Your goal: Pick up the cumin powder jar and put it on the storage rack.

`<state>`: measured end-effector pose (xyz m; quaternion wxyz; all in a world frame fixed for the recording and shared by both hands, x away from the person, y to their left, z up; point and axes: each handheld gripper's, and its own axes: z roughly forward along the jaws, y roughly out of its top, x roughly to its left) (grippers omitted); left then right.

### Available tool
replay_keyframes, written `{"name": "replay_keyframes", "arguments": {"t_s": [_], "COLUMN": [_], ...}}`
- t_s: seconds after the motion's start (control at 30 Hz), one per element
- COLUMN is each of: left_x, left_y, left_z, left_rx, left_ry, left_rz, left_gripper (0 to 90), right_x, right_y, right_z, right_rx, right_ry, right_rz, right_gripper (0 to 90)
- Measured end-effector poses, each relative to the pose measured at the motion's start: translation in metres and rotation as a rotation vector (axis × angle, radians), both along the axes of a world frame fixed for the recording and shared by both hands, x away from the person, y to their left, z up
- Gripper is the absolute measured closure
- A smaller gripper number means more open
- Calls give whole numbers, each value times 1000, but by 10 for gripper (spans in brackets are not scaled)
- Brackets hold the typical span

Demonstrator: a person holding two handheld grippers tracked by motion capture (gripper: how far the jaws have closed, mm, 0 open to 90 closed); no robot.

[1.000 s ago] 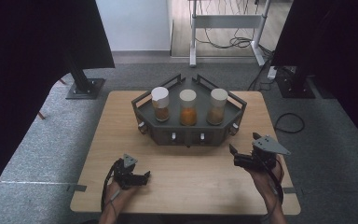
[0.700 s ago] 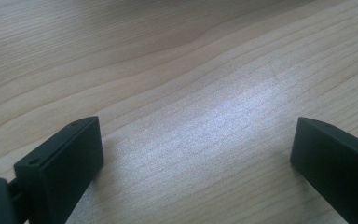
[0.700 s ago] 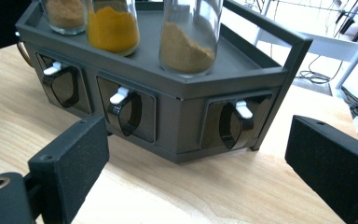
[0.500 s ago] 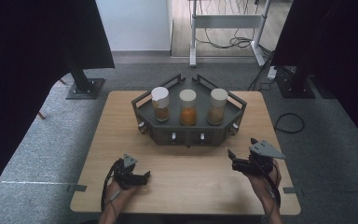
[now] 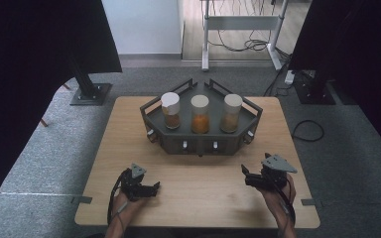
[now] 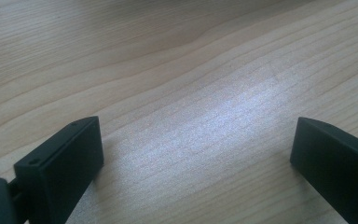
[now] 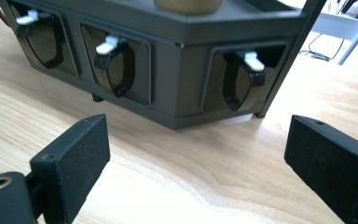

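A dark grey angular rack (image 5: 198, 141) stands at the far middle of the wooden table (image 5: 129, 129) and carries three white-lidded jars: one with brown contents (image 5: 170, 110), one with orange (image 5: 200, 113), one with tan (image 5: 231, 112). Its front panels hold dark spoons with white handles (image 7: 114, 58). My left gripper (image 5: 155, 187) rests low over the near left of the table, jaws wide open over bare wood (image 6: 191, 126). My right gripper (image 5: 245, 175) is at the near right, open and empty, pointing at the rack's (image 7: 177, 84) front right corner a short way off.
Dark curtains and stand bases (image 5: 89, 91) flank the table on grey carpet. A white desk frame (image 5: 238, 29) and cables stand behind. A cable loop (image 5: 307, 130) lies right of the table.
My right gripper has sunk a little toward the tabletop. The left gripper has kept still.
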<state>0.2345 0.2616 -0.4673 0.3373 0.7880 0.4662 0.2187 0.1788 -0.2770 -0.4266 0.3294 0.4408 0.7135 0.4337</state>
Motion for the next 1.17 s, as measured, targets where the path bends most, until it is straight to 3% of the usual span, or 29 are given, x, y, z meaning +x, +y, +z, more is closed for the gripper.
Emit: {"name": "replay_keyframes", "arguments": {"t_s": [1.17], "left_x": [0], "left_y": [0], "left_z": [0], "left_rx": [1], "left_ry": [0], "left_rz": [-1], "left_gripper": [22], "right_x": [16], "right_y": [10], "right_z": [-47], "right_rx": [-83], "right_ry": [155], "right_rz": [-41], "right_gripper": [59]}}
